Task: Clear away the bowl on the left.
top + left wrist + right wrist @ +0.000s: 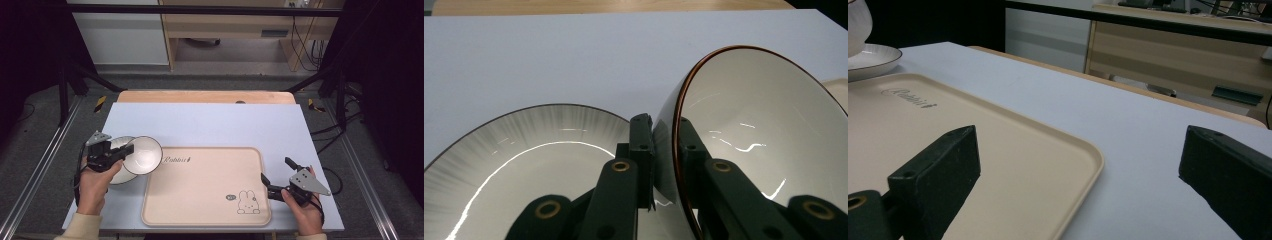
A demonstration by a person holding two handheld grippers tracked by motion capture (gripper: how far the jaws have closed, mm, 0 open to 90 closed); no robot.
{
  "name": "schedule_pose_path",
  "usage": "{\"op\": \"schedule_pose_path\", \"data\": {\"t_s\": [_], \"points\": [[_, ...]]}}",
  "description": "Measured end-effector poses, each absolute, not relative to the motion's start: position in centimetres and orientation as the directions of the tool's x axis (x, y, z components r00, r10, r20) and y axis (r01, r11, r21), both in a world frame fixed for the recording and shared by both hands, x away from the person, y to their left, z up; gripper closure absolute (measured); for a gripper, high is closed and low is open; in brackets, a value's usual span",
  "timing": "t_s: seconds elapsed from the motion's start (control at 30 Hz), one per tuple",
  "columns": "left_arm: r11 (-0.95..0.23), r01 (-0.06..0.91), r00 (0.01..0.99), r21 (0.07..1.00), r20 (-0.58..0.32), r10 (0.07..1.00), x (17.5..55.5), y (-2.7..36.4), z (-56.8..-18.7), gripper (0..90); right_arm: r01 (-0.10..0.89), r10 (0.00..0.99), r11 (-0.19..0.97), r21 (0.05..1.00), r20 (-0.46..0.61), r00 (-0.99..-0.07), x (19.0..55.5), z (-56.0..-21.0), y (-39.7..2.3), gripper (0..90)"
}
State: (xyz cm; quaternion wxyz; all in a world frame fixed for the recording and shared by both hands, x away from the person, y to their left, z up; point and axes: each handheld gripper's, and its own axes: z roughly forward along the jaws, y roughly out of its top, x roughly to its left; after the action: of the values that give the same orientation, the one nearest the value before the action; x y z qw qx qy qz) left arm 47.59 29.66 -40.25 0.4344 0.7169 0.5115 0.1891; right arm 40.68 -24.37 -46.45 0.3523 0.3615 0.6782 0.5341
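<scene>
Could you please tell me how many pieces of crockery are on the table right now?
2. A bowl, tilted and pinched at its rim by the left gripper, and a plate lying beneath it, left of the tray. Nothing seems hidden.

Lab: framed rig (pixel 65 85), trailing cables (pixel 305 50)

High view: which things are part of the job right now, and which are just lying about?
In the job:
- bowl, clamped by its rim in the left gripper
- plate under it
- tray
- right gripper, open at the tray's right edge

Lying about:
- cables on the floor
- wooden desk behind
</scene>
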Motion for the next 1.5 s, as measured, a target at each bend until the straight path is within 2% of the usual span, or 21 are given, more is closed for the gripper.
{"op": "schedule_pose_path", "data": {"t_s": [1.5], "points": [[-0.227,0.537,0.543,0.813,-0.127,0.83,46.7,22.7,-40.6,81.6,0.112,0.87,0.165,0.98,-0.091,-0.485,40.6,-46.4,-24.6,3.3]]}}
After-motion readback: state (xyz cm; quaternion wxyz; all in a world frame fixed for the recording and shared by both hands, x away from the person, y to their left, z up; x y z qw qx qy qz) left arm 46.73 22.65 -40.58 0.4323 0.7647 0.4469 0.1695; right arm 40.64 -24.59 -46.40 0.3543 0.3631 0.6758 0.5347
